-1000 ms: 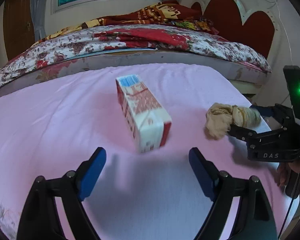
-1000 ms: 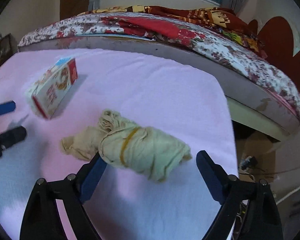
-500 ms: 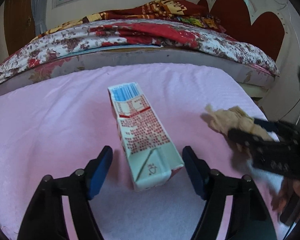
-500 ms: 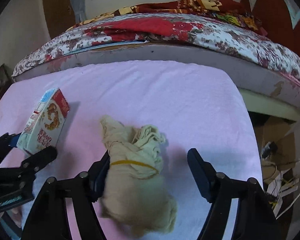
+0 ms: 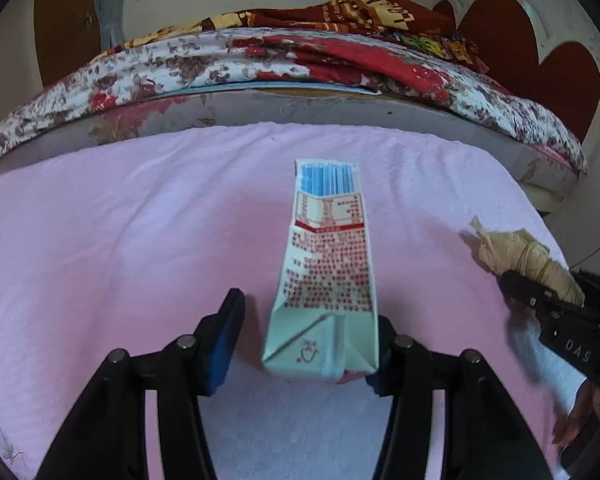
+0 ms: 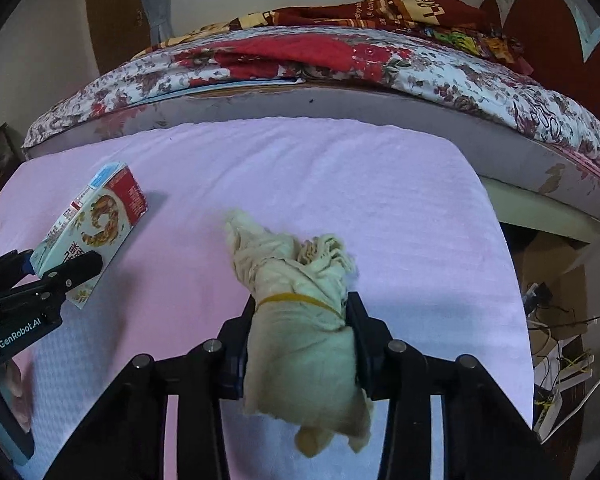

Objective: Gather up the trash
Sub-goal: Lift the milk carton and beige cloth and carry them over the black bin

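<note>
A red and white carton (image 5: 328,276) lies on the pink cloth (image 5: 140,240), its folded end toward the left wrist camera. My left gripper (image 5: 306,312) straddles that end with its jaws closing. The right pad touches the carton, while a gap remains at the left pad (image 5: 226,336). A cream cloth bundle (image 6: 300,344) tied with a yellow band sits between the closing jaws of my right gripper (image 6: 302,302), both pads pressing its sides. The right wrist view shows the carton (image 6: 100,224) at the left with the left gripper (image 6: 60,258) around it. The bundle (image 5: 516,252) shows at the far right.
A bed with a floral cover (image 6: 340,64) runs along the far edge of the pink surface (image 6: 380,208), with a dark red headboard (image 5: 540,52) at the right. Cables and boxes (image 6: 556,344) lie on the floor past the right edge. A hand (image 6: 14,384) holds the left gripper.
My left gripper moved forward until the carton's end came between its narrowing fingers. The right gripper's fingers closed in on the cloth bundle, which turned to lie along them.
</note>
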### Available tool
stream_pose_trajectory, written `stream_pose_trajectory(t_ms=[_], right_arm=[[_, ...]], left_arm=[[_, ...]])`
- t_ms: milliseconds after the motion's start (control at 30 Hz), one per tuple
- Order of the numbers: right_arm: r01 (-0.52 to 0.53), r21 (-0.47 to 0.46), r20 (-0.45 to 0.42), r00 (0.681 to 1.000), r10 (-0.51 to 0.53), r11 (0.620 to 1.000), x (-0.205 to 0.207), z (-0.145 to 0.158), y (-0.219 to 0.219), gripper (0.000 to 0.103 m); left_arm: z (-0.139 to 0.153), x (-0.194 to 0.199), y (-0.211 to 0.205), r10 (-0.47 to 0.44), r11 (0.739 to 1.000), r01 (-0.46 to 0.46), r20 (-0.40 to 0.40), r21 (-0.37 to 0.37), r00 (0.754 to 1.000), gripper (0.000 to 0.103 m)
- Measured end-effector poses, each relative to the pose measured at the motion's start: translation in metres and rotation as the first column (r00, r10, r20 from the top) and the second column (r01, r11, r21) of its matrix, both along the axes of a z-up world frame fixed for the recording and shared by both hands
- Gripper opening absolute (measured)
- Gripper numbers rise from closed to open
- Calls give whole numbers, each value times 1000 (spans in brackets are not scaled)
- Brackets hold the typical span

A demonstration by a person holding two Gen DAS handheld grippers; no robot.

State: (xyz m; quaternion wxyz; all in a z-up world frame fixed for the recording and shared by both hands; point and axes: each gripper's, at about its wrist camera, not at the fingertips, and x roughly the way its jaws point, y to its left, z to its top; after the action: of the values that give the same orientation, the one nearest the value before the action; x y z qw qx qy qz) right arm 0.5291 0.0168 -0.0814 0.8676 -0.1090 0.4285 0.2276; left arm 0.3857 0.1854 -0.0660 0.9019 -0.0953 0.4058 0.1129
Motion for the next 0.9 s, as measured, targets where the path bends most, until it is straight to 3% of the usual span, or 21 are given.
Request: stream_pose_trajectory(t_ms=[100, 200, 433, 900], right_arm=[[8, 3, -7, 1000, -8, 1000, 1, 0, 0, 42], [27, 2, -5, 1000, -27, 1000, 0, 0, -1, 37], [43, -25, -6, 999, -43, 999, -7, 5, 4, 26], [44, -30, 13, 999, -44, 999, -31, 25, 1, 24]], left_arm=[[-2, 4, -1, -34, 999, 34, -3, 10, 999, 54], [-4, 6, -2, -81, 997, 81, -9, -8, 997, 37], [5, -11, -13, -128, 989, 127, 4, 75, 992, 36], [15, -32, -8, -148, 989, 147, 28, 36, 989, 36]])
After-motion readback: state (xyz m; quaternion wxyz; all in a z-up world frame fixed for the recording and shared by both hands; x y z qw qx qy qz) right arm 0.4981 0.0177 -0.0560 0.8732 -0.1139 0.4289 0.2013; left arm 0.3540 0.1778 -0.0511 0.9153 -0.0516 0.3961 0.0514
